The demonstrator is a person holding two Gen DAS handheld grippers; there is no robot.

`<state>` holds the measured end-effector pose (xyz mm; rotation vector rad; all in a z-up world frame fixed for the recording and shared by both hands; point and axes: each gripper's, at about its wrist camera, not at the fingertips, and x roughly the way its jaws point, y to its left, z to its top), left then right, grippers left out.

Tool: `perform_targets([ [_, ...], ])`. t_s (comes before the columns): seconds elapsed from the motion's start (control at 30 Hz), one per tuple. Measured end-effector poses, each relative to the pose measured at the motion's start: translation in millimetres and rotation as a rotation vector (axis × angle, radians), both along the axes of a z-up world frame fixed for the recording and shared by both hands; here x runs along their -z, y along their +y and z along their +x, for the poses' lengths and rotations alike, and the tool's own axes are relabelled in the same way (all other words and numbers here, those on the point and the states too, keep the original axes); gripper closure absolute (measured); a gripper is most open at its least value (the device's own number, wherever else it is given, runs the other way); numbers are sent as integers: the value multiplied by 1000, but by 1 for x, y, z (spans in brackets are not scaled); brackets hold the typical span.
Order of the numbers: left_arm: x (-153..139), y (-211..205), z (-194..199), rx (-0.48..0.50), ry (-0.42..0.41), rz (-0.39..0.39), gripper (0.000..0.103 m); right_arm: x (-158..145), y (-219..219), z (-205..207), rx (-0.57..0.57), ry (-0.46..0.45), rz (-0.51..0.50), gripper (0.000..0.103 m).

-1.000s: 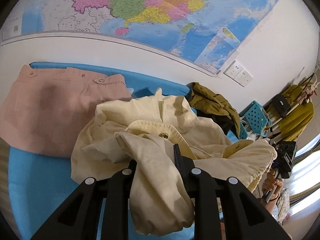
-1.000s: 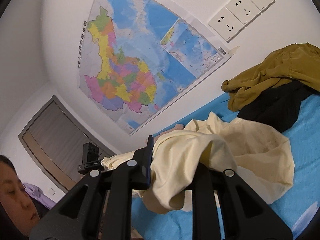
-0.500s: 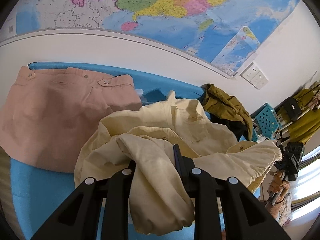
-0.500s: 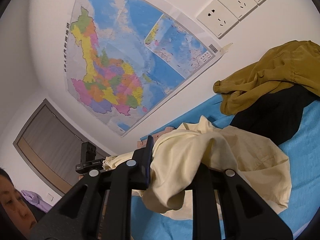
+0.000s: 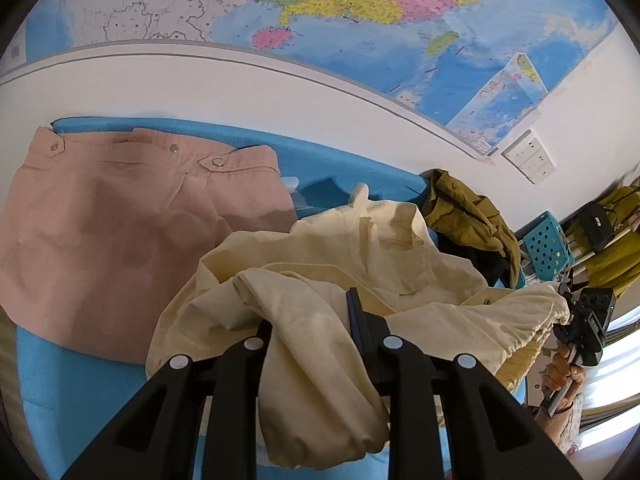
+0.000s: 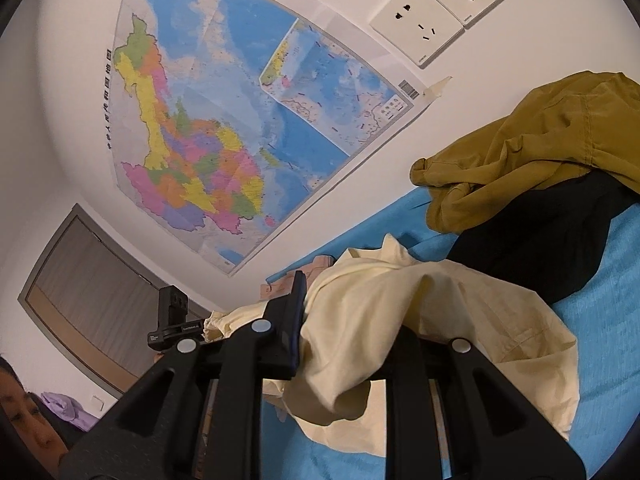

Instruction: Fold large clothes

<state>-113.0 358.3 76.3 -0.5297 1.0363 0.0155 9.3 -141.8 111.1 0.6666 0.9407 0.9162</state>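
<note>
- Left wrist view: the blue bed (image 5: 80, 380) runs to a white wall with a map (image 5: 360, 8). The left gripper (image 5: 310, 320) grasps the cream shirt (image 5: 400, 264), right of pink trousers (image 5: 132, 240); the map has slid up since earlier.
- Right wrist view: the right gripper (image 6: 352, 316) clamps the shirt (image 6: 460, 320), with an olive garment (image 6: 540, 148) at far right below sockets (image 6: 420, 24). The map's lettering is unreadable.

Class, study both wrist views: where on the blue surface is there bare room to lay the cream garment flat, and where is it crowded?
Bare blue surface shows in front of the pink trousers, and a strip right of the cream garment, below the black garment. It is crowded by the wall, where the olive garment lies on the black one.
</note>
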Motion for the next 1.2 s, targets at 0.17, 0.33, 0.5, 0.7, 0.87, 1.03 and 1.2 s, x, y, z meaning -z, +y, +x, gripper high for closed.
perform_targets([
  [0.17,4,0,10,-10,21,14,81,8,3,10,10,24,-6,85],
  [0.33,12,3,22,-19,44,10,81,18,4,21,18,54,-11,84],
  [0.5,18,6,30,-26,57,7,81,24,4,27,18,65,-19,84],
  [0.7,24,7,39,-31,71,9,81,32,8,35,25,84,-37,83],
  [0.87,31,11,49,-42,93,5,81,41,12,44,33,99,-56,82],
  [1.03,42,14,60,-56,117,-5,80,54,16,53,44,124,-66,76],
  [1.2,52,18,72,-69,141,-18,79,60,19,58,49,126,-81,70],
])
